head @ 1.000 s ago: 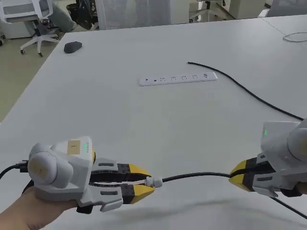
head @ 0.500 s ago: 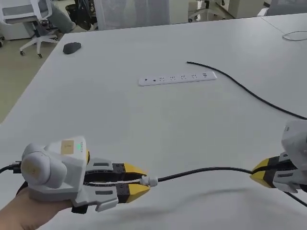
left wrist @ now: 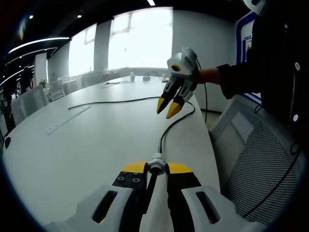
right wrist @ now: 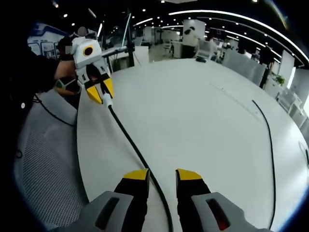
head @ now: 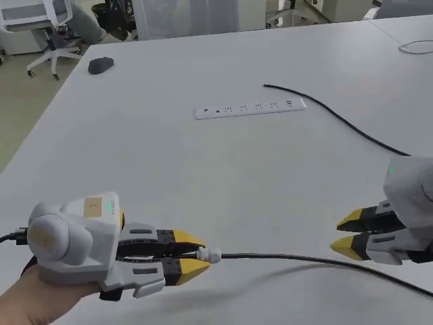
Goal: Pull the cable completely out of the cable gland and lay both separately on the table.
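Your left gripper [head: 200, 255] has its jaws pinched shut on the cable gland [head: 210, 256], down at the near edge of the table [head: 203, 169]. The cable [head: 291, 257] comes out of the gland and runs off to your right, its long axis roughly in line with both grippers. Your right gripper [head: 345, 233] has its jaws apart and is holding nothing. In the right gripper view the cable runs between them, slightly toward one side. I'd say the right one is best placed to close on it and pull along that line, away from the gland.
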